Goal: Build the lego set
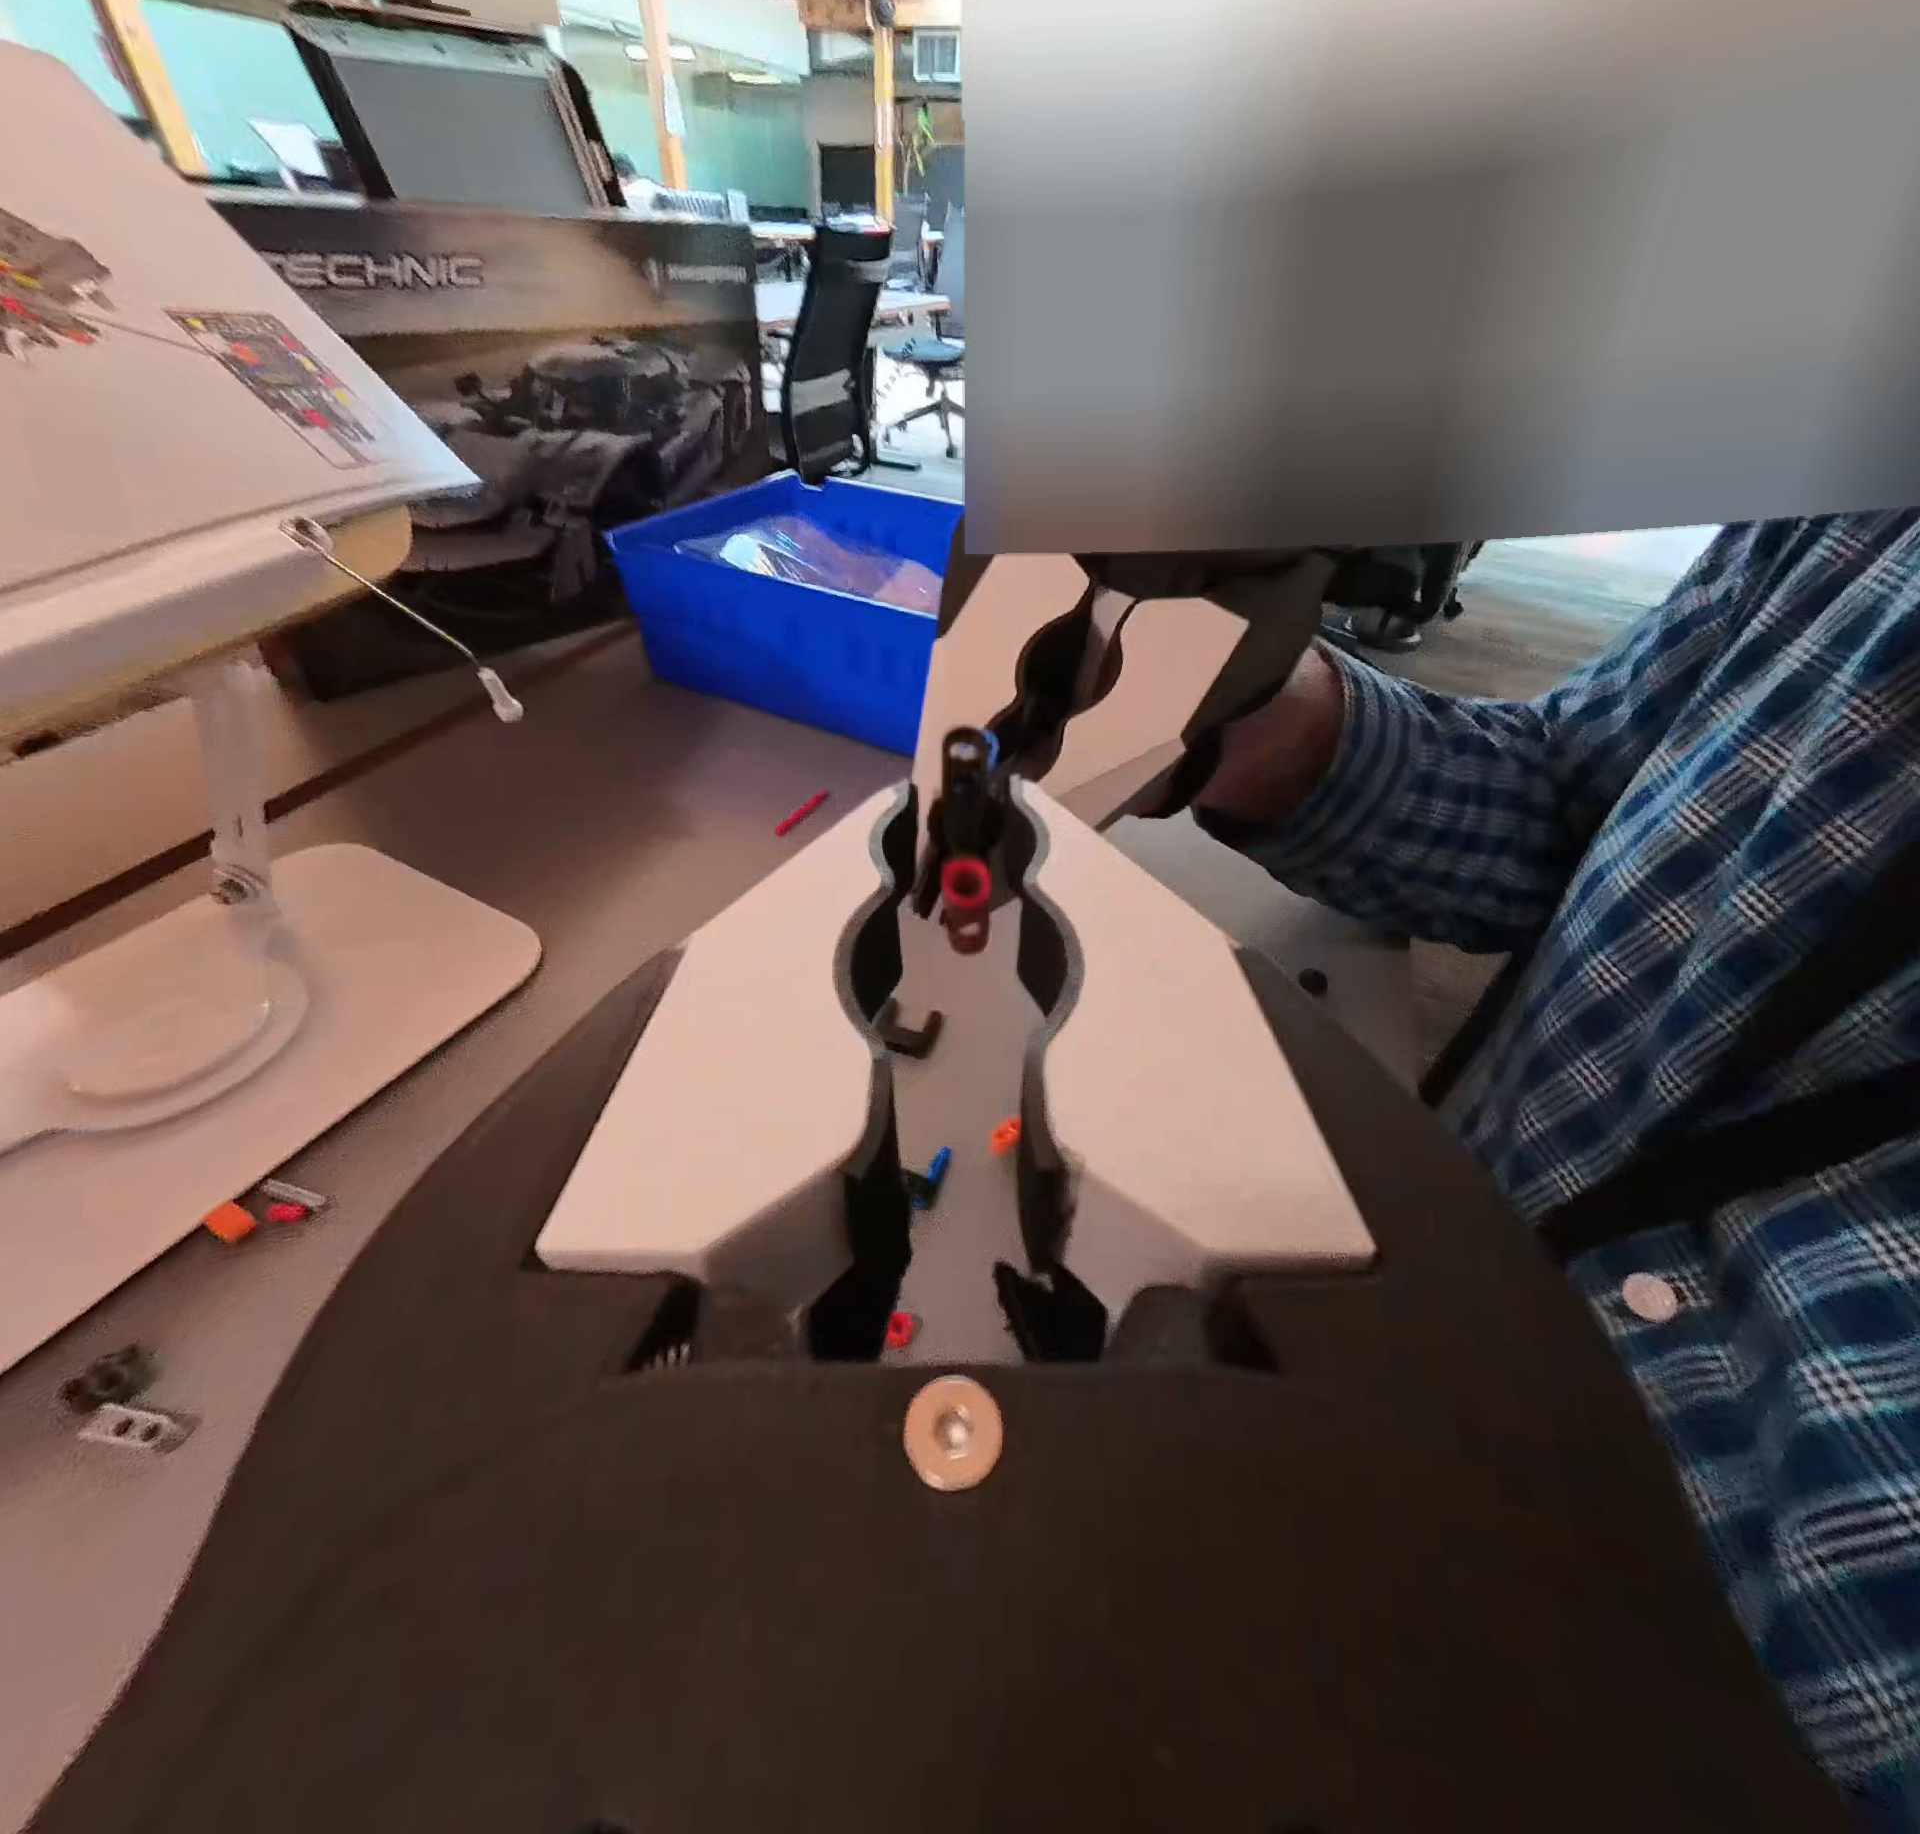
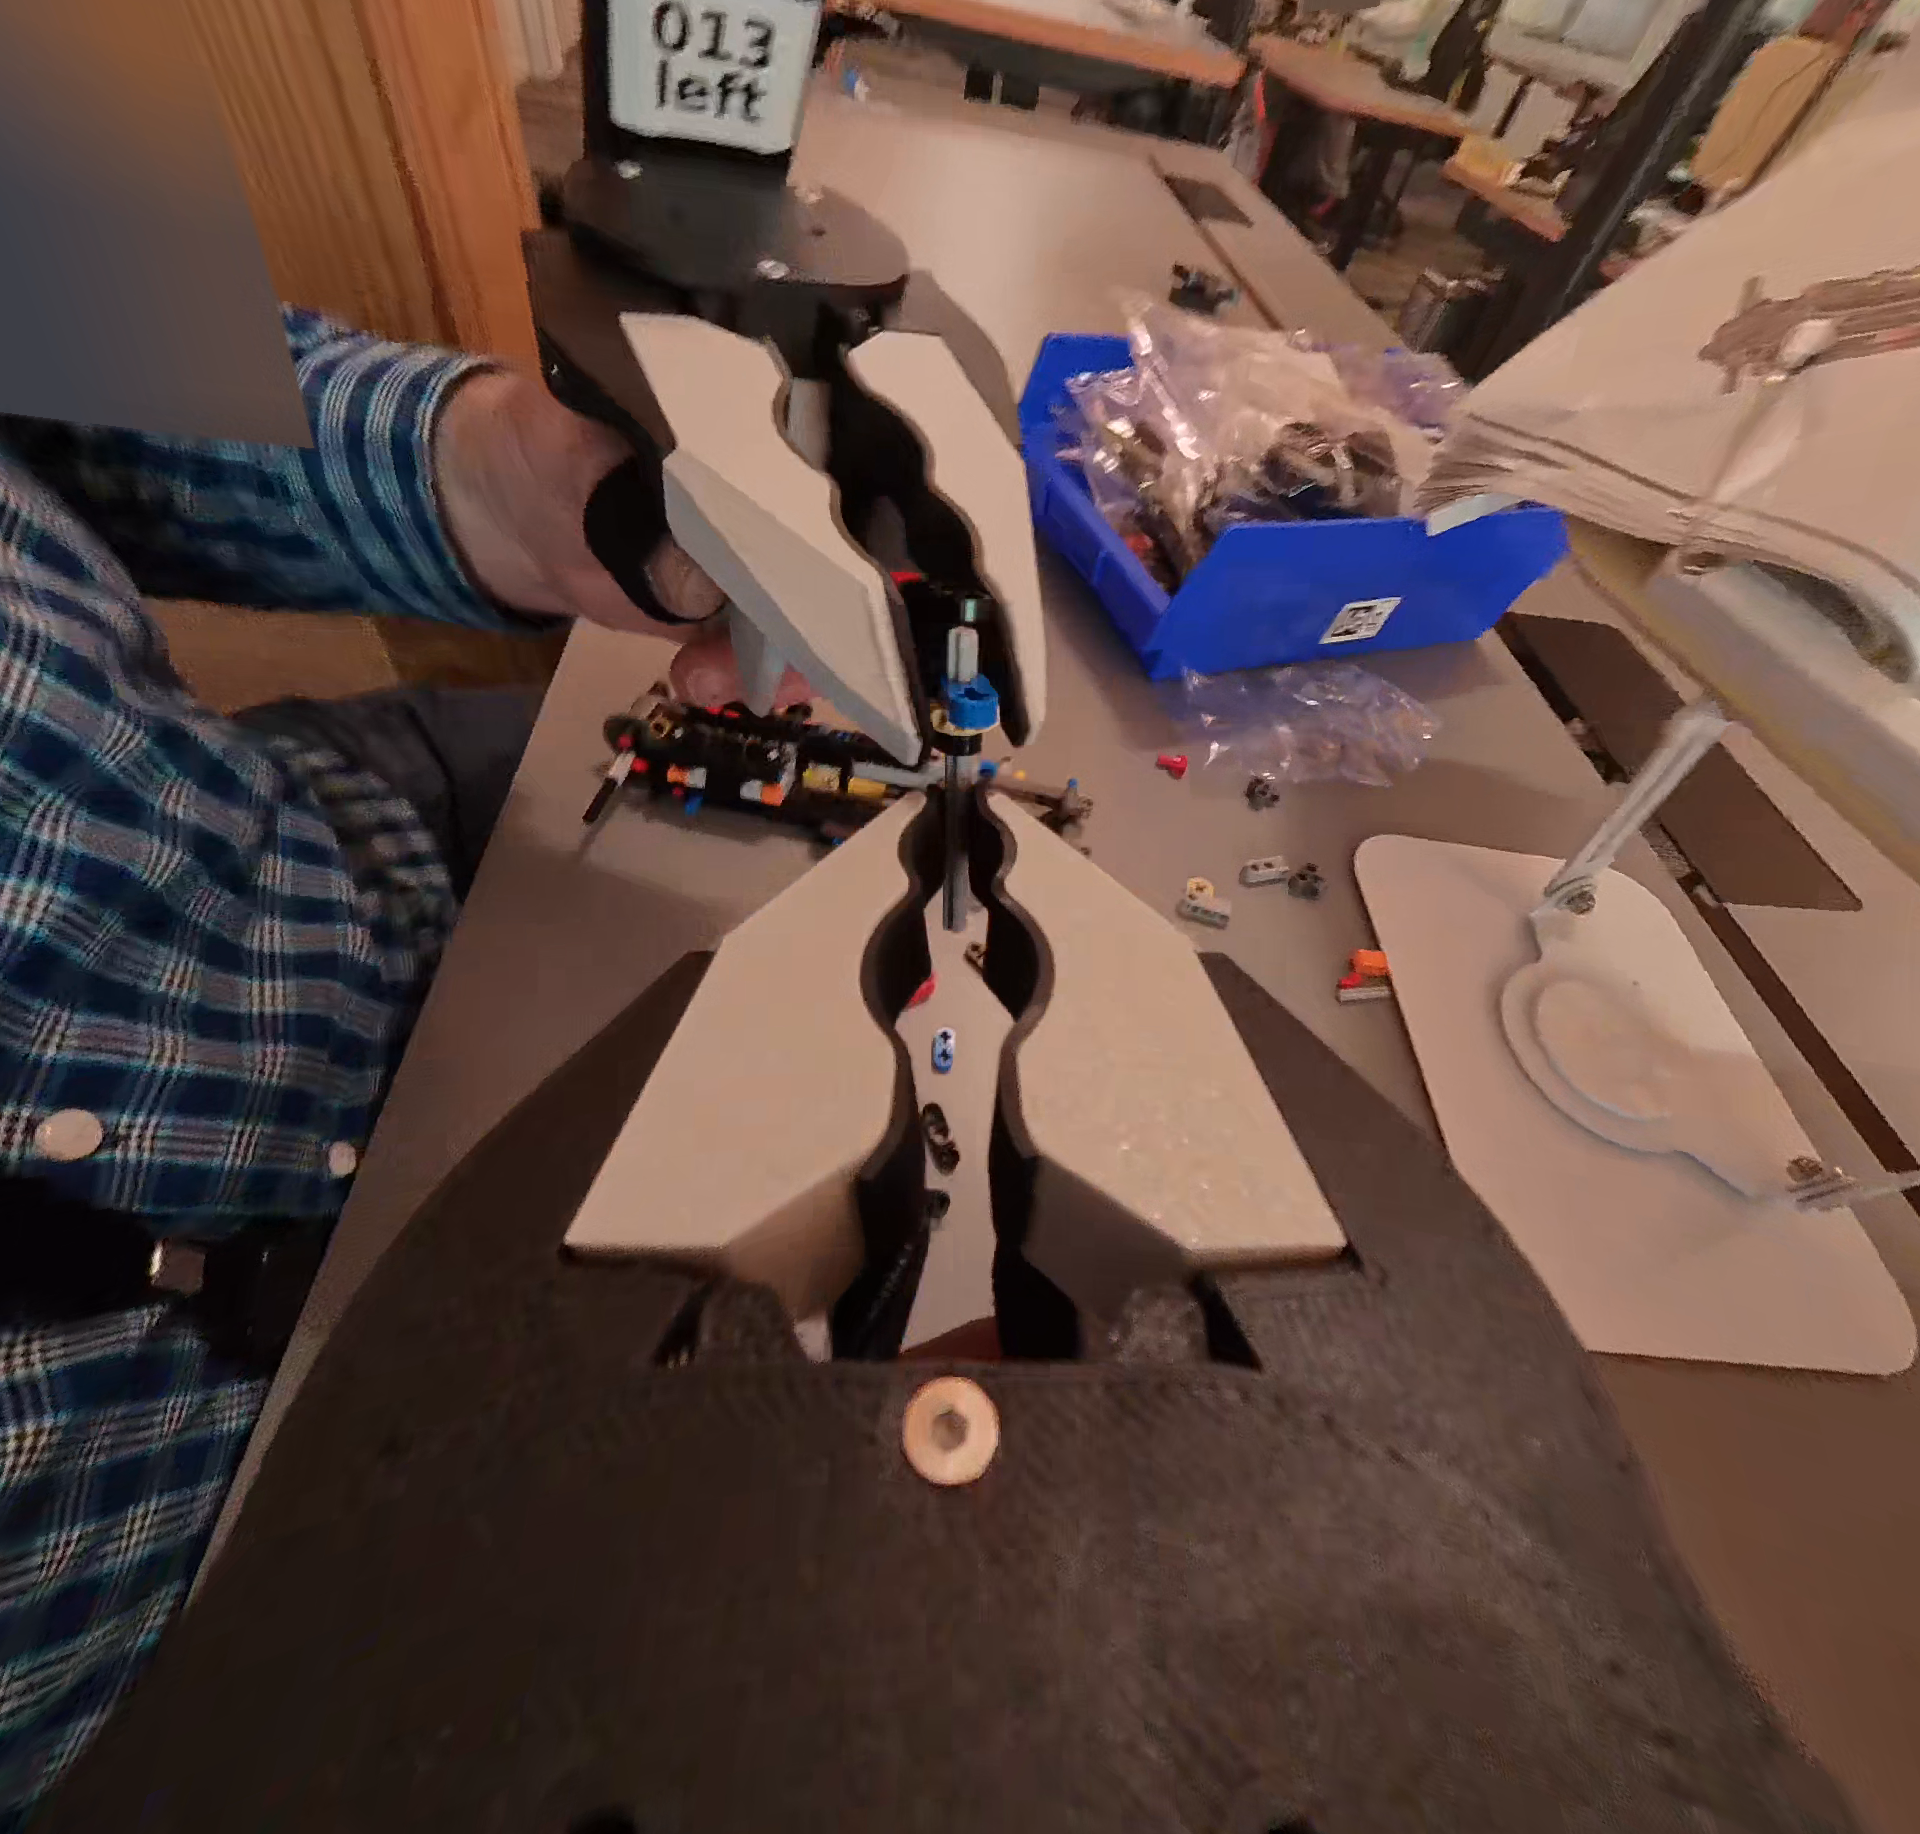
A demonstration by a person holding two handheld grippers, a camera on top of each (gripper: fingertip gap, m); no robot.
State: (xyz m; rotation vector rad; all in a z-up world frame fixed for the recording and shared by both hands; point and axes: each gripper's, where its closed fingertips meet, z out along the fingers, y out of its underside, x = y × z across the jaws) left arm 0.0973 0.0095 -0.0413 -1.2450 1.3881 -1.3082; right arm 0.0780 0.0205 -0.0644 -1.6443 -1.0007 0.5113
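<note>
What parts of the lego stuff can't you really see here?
- Small assembly, left wrist view: motion blur and the left gripper fingers hide how its pieces join.
- Blue bin, left wrist view: glare on plastic hides the contents.
- Half-built model, right wrist view: partly covered by the left gripper.
- Loose pieces, right wrist view: between the right gripper fingers, too small to identify.

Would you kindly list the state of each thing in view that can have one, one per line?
left hand-held gripper: shut on the small black and red assembly.
right hand-held gripper: shut on the dark axle.
blue bin: open-topped, holding plastic bags of parts.
instruction booklet: open, propped on its stand.
partly built model: lying on the table.
</note>
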